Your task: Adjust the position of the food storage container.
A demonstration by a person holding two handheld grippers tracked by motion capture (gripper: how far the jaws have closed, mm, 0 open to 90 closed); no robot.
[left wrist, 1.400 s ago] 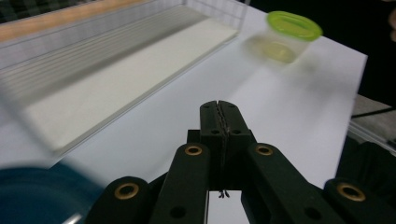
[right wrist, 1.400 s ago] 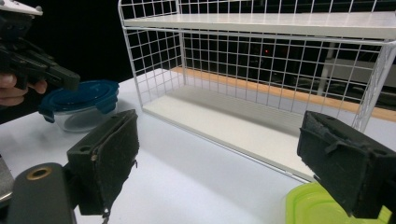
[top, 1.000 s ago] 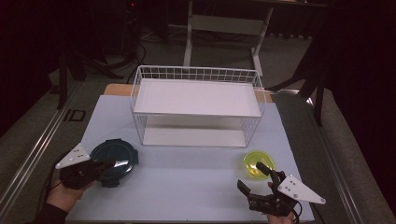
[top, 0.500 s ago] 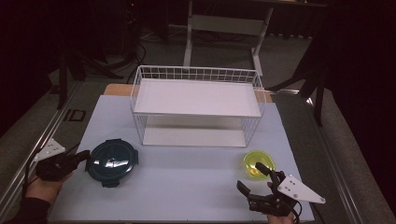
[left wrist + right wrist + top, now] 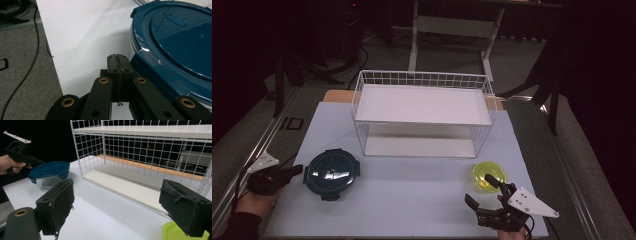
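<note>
A round clear container with a dark blue lid (image 5: 332, 173) sits on the white table at the front left; its lid (image 5: 175, 50) also shows close up in the left gripper view. My left gripper (image 5: 294, 171) is shut with nothing between its jaws, and its tips (image 5: 117, 58) lie right beside the lid's rim, over the table's left edge. A small yellow-green container (image 5: 489, 176) stands at the front right. My right gripper (image 5: 480, 191) is open just in front of it, holding nothing, with its pads (image 5: 58, 205) wide apart.
A white wire rack (image 5: 422, 112) with a shelf on top and a flat floor stands across the back middle of the table; its mesh (image 5: 150, 157) rises ahead of the right gripper. Grey floor and cables (image 5: 30, 62) lie beyond the table's left edge.
My left gripper has drawn back to the left, off the blue lid and out to the table's edge. The right gripper and both containers have stayed put.
</note>
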